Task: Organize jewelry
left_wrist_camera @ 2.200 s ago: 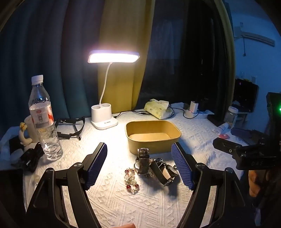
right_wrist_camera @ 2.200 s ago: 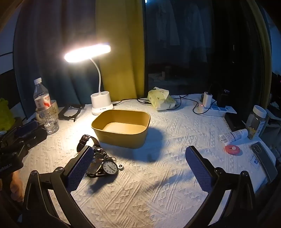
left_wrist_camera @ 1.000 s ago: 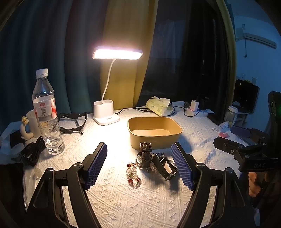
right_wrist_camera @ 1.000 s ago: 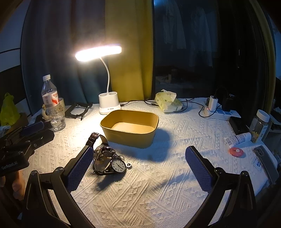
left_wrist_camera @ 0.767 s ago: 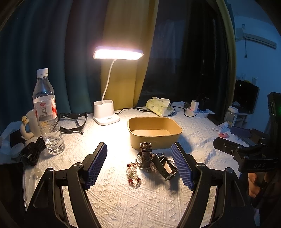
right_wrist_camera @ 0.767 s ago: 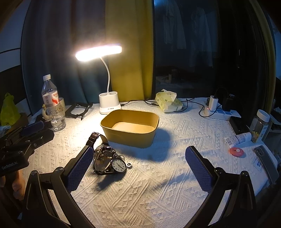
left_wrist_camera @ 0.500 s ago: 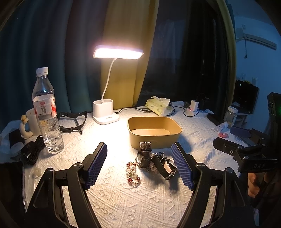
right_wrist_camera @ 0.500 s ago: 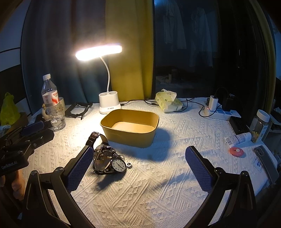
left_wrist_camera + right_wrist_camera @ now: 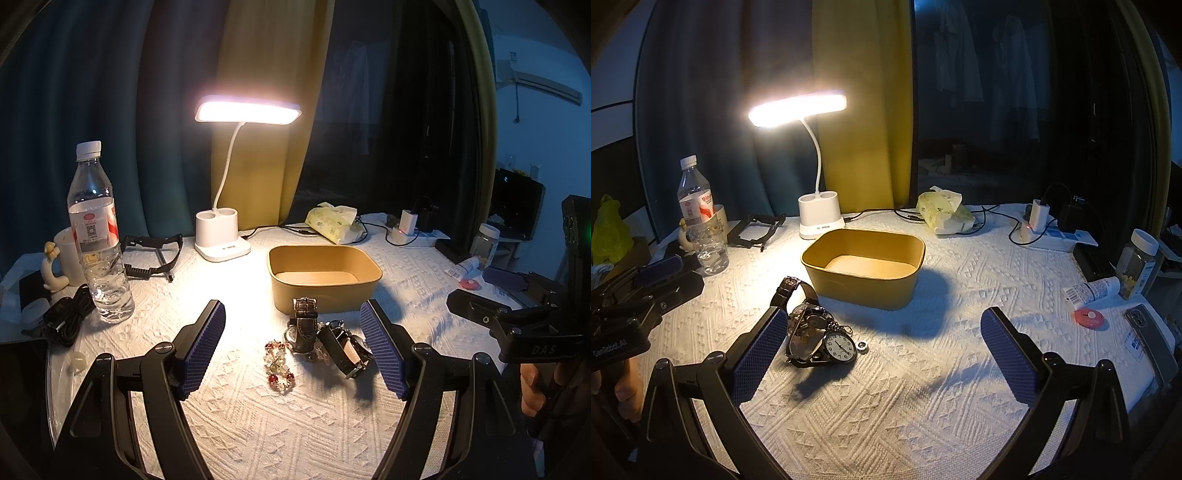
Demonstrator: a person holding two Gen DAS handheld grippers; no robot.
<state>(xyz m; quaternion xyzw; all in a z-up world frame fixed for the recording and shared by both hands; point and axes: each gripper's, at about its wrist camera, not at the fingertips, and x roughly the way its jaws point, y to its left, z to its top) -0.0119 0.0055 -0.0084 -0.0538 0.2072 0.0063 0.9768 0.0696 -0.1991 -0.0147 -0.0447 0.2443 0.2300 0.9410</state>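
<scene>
An empty yellow box [image 9: 325,273] [image 9: 864,266] stands mid-table under the lamp. In front of it lies a heap of jewelry: a beaded bracelet [image 9: 279,365], strap watches [image 9: 306,325] and a pocket watch [image 9: 840,345] with a small ring [image 9: 863,346] beside it. My left gripper [image 9: 293,349] is open, held just above and before the heap, which shows between its blue pads. My right gripper [image 9: 884,358] is open over bare cloth, the heap by its left pad [image 9: 759,350]. Each gripper shows in the other's view, with a hand on its handle.
A lit white desk lamp [image 9: 221,236] stands behind the box. A water bottle [image 9: 98,236], mug and black cables crowd the left. A tissue pack [image 9: 334,225], power strip [image 9: 1038,225], jar [image 9: 1137,262], tube, pink disc and phone [image 9: 1148,336] line the back and right.
Both views have drawn back slightly from the table since 2.2 s ago; over the last second almost nothing moved. Both grippers stayed open.
</scene>
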